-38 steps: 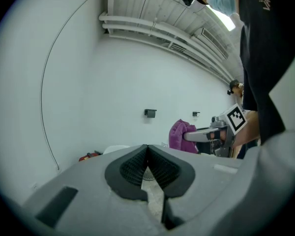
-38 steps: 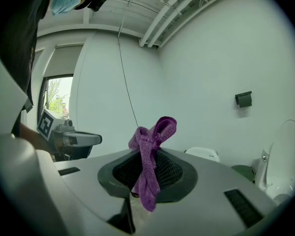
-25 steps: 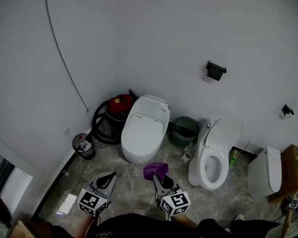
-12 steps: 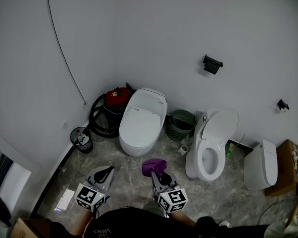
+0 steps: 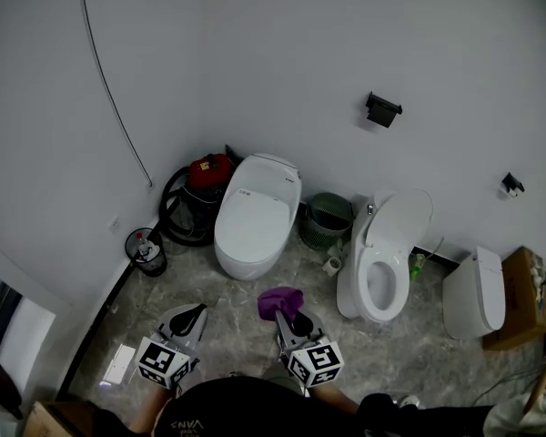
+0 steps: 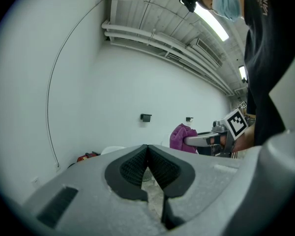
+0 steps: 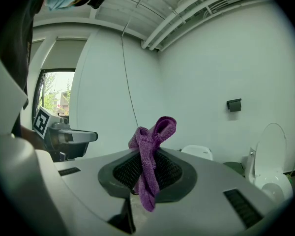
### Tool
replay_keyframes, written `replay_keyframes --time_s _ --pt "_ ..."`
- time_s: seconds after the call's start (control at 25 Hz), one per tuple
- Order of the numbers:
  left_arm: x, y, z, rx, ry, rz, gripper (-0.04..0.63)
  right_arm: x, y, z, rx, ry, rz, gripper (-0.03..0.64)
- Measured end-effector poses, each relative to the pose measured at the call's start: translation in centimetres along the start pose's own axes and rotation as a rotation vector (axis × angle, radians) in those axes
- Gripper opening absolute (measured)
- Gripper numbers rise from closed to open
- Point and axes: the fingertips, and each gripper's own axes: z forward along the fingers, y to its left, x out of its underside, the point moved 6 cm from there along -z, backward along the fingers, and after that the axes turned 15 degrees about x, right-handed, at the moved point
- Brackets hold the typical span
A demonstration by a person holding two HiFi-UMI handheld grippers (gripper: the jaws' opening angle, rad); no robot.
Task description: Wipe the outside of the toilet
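Observation:
A white toilet with its lid down (image 5: 253, 227) stands against the back wall, left of centre. A second white toilet (image 5: 378, 271) with its lid raised stands to its right; its raised lid (image 7: 271, 146) shows at the right of the right gripper view. My right gripper (image 5: 291, 314) is shut on a purple cloth (image 5: 279, 301) (image 7: 150, 157), held over the floor in front of both toilets. The left gripper (image 5: 187, 318) (image 6: 147, 154) hangs to its left, jaws shut with nothing between them. From the left gripper view the purple cloth (image 6: 182, 136) shows at the right.
A red vacuum with a black hose (image 5: 200, 182) sits left of the closed toilet. A green basket (image 5: 327, 218) stands between the toilets. A small black bin (image 5: 146, 250) is by the left wall. Another white fixture (image 5: 473, 295) and a cardboard box (image 5: 517, 299) stand at right.
The view has shifted slightly, so toilets sit a little higher and further left in frame. Both grippers keep about the same pose, the cloth still in the right one.

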Motion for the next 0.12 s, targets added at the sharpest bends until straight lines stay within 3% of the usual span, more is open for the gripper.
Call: replay_keyframes --time_s 0.12 --pt "0.01 -0.22 -0.08 -0.001 -0.002 -0.003 0.006 -0.07 -0.01 -0.2 0.001 -0.003 -0.003 0.061"
